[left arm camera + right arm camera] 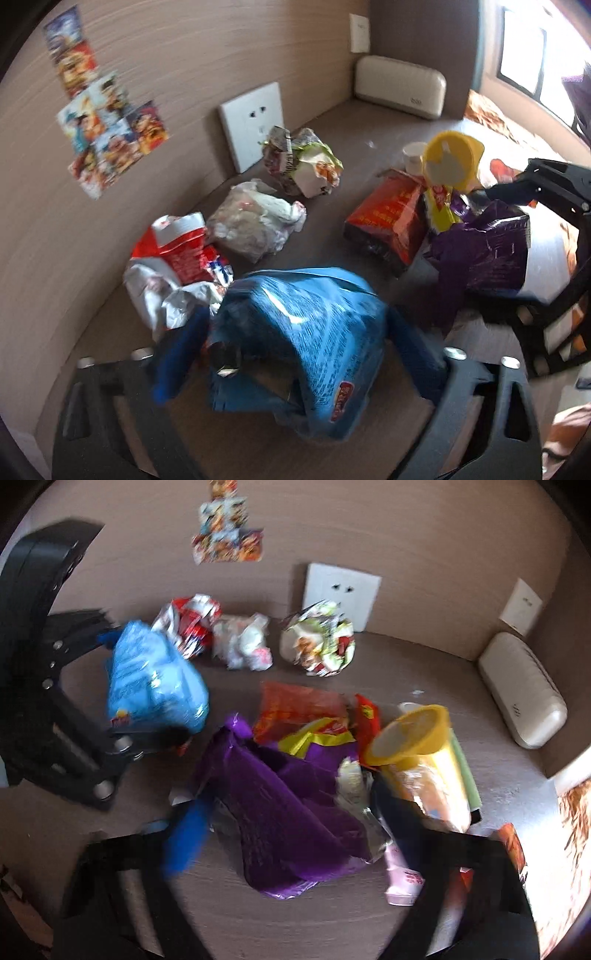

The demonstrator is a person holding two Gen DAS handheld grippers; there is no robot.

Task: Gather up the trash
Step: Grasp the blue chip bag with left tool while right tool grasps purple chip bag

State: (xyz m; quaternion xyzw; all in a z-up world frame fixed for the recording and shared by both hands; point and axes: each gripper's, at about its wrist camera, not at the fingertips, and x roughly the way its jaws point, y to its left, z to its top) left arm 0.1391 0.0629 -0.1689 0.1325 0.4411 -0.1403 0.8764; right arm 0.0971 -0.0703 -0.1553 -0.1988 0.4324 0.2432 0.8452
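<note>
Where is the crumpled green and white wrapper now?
The green and white wrapper lies on the table by the wall, just before the white socket plate.

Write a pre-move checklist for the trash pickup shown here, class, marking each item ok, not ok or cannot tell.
1. Left gripper has the blue bag between its fingers: ok.
2. Blue bag lifted off the table: cannot tell.
3. Right gripper closed on the purple bag: cannot tell, blurred.
4. Yellow cup standing upright: not ok, tilted.
5. Trash bin in view: not ok, none visible.
6. Crumpled wrappers near the wall outlet collected: not ok.
</note>
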